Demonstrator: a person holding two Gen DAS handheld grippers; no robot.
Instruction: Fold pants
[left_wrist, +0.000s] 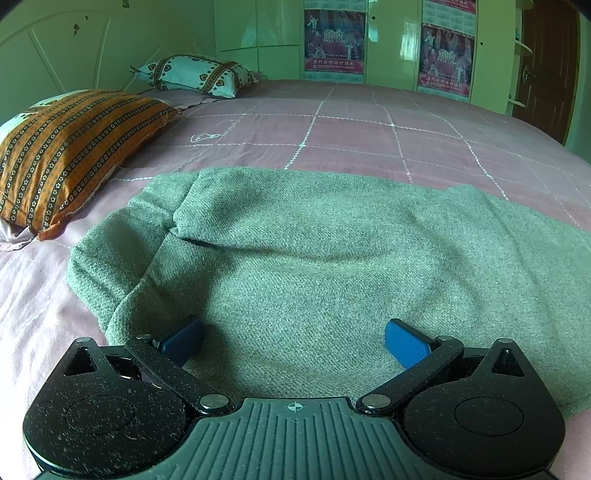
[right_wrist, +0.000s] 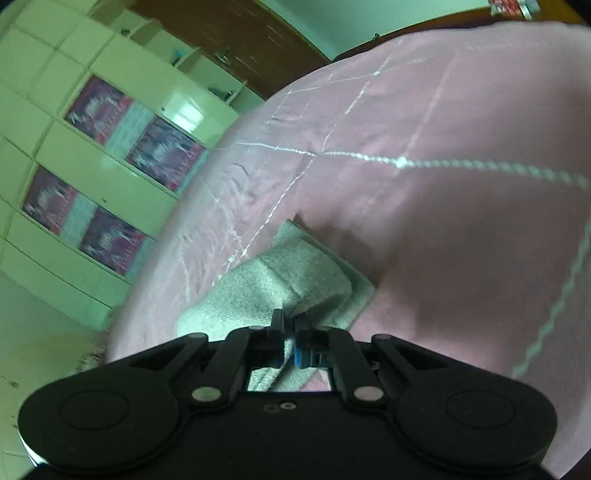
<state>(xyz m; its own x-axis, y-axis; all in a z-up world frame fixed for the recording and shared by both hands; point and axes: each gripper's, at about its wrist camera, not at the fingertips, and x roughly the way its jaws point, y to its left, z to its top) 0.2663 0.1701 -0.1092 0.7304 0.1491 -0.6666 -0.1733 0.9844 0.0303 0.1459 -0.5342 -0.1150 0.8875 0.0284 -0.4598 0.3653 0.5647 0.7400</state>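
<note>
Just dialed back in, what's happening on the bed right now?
A pair of grey-green pants lies spread on the pink quilted bed, and the fold is under way. The right gripper is shut on a bunched edge of the fabric, with the cloth lifted toward it in a ridge. The left gripper is wide open just above the near part of the pants, gripping nothing. Two pillows, an orange striped pillow and a white patterned pillow, sit at the head end, apart from the garment.
</note>
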